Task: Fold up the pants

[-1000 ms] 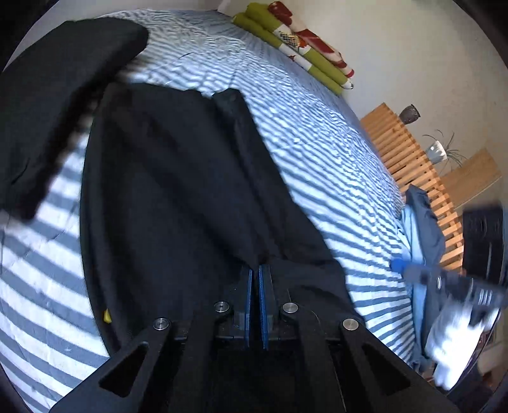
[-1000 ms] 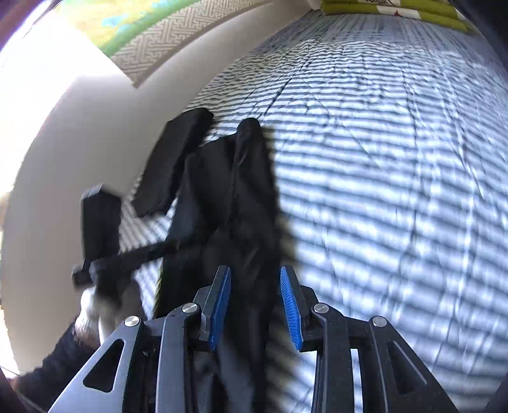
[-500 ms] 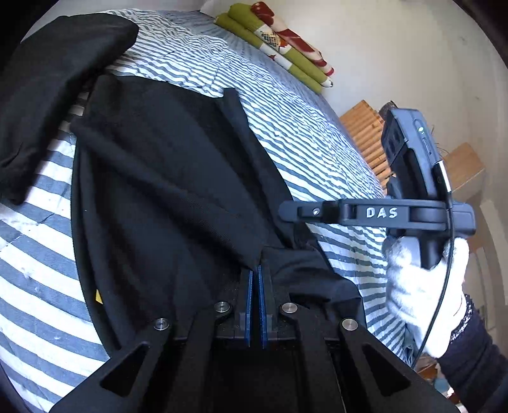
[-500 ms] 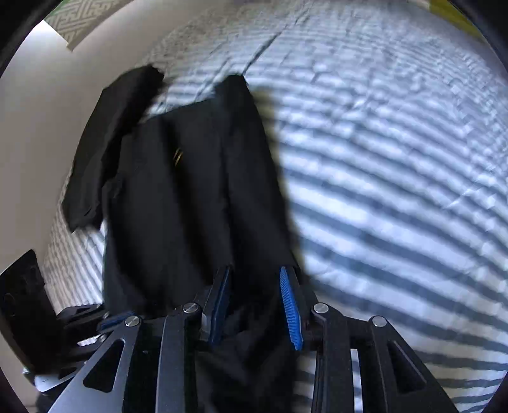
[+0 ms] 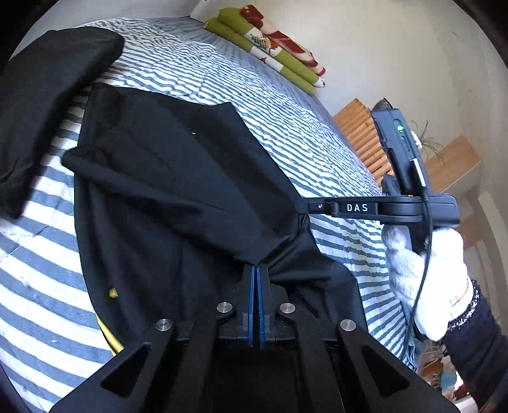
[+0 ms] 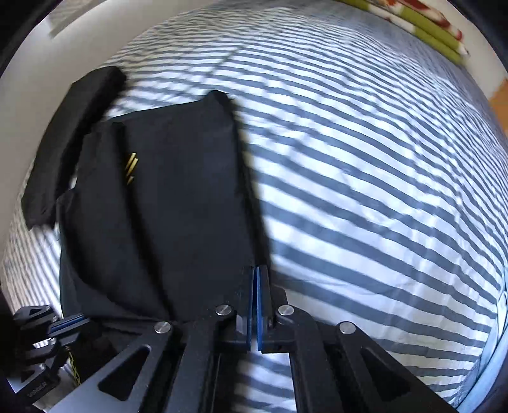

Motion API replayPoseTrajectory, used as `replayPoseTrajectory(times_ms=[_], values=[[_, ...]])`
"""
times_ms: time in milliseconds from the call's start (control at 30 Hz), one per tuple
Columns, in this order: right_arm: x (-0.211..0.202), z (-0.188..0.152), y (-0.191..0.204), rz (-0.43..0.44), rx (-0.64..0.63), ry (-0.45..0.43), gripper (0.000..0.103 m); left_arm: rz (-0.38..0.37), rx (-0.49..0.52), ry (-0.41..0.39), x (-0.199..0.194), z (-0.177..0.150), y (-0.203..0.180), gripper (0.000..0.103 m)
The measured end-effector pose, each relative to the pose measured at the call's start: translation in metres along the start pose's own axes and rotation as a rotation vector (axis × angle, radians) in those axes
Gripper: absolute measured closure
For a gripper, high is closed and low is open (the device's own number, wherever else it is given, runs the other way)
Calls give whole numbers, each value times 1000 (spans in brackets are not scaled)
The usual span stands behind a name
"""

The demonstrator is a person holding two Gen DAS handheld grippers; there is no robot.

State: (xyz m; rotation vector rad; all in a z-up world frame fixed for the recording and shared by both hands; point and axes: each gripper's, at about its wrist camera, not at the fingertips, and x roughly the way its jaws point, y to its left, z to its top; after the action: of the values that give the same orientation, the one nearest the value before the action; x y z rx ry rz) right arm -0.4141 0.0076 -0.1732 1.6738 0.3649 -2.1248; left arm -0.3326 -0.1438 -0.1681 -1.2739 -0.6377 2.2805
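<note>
Black pants (image 5: 165,197) lie lengthwise on a blue-and-white striped bed cover (image 5: 285,104). My left gripper (image 5: 255,270) is shut on a raised fold of the pants at their near end. My right gripper (image 6: 255,273) is shut on the right-hand edge of the pants (image 6: 177,197), also at the near end. In the left wrist view the right gripper's tip (image 5: 306,207) meets the cloth, and a white-gloved hand (image 5: 425,273) holds its handle. In the right wrist view the left gripper (image 6: 63,321) sits low at the left. A small yellow tag (image 6: 130,166) shows on the pants.
A second black folded garment (image 5: 47,95) (image 6: 70,133) lies to the left of the pants, near the wall. Folded green and red blankets (image 5: 270,47) (image 6: 428,22) rest at the bed's far end. A wooden slatted frame (image 5: 358,136) stands beyond the bed's right side. The striped cover (image 6: 381,190) stretches to the right.
My right gripper has come down to the pants' right edge and shut on it; it was open before. The left gripper has kept its hold, and the cloth is pulled tauter.
</note>
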Motion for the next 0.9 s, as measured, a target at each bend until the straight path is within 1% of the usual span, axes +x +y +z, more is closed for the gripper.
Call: replayPoseTrajectory(times_ms=[67, 100, 167, 200, 233, 267, 300, 333, 367, 400, 433, 467, 533, 567, 600, 633, 667, 733, 767, 833, 900], values=[[-1, -2, -5, 55, -2, 1, 97, 23, 32, -1, 3, 3, -8, 102], [-2, -3, -7, 60, -12, 14, 94, 22, 46, 7, 6, 6, -11, 102], [-16, -7, -15, 64, 6, -39, 77, 13, 60, 22, 11, 13, -13, 102], [-26, -10, -19, 91, 26, -82, 75, 25, 70, 11, 11, 17, -15, 102], [-38, -14, -21, 160, 23, -129, 73, 38, 90, -3, 12, 24, -19, 102], [-46, -19, -23, 231, 6, -156, 70, 36, 104, -9, 13, 31, -22, 102], [-49, -21, -21, 279, -8, -163, 68, 23, 104, -5, 14, 36, -24, 102], [-48, -22, -17, 328, -28, -155, 61, 9, 97, 15, 11, 38, -25, 99], [-46, -24, -15, 349, -46, -141, 55, 22, 93, 28, 7, 38, -24, 96], [-39, -23, -5, 366, -77, -124, 55, 37, 86, 29, 2, 38, -22, 81], [-36, -25, -10, 371, -106, -118, 55, 42, 80, 9, -8, 37, -17, 65], [-29, -24, -4, 358, -140, -109, 55, 68, 74, -13, -17, 36, -10, 62], [-17, -26, 5, 323, -173, -100, 55, 121, 61, -38, -36, 32, 8, 62], [-14, -26, 10, 316, -175, -93, 63, 138, 51, -43, -44, 29, 15, 62], [-10, -28, 9, 329, -174, -84, 70, 159, 37, -48, -52, 26, 24, 63], [-10, -29, 8, 342, -167, -75, 74, 182, 20, -53, -58, 26, 35, 63], [-13, -30, 7, 348, -150, -82, 74, 198, 5, -59, -64, 25, 45, 63], [-18, -25, 11, 317, -143, -134, 74, 213, -28, -61, -72, 22, 62, 64], [-25, -26, 16, 320, -170, -151, 74, 208, -35, -57, -73, 19, 66, 67], [-35, -24, 35, 335, -237, -161, 73, 200, -19, -37, -73, 12, 68, 71], [-41, -22, 66, 299, -329, -175, 71, 198, 12, -31, -70, 7, 63, 71]])
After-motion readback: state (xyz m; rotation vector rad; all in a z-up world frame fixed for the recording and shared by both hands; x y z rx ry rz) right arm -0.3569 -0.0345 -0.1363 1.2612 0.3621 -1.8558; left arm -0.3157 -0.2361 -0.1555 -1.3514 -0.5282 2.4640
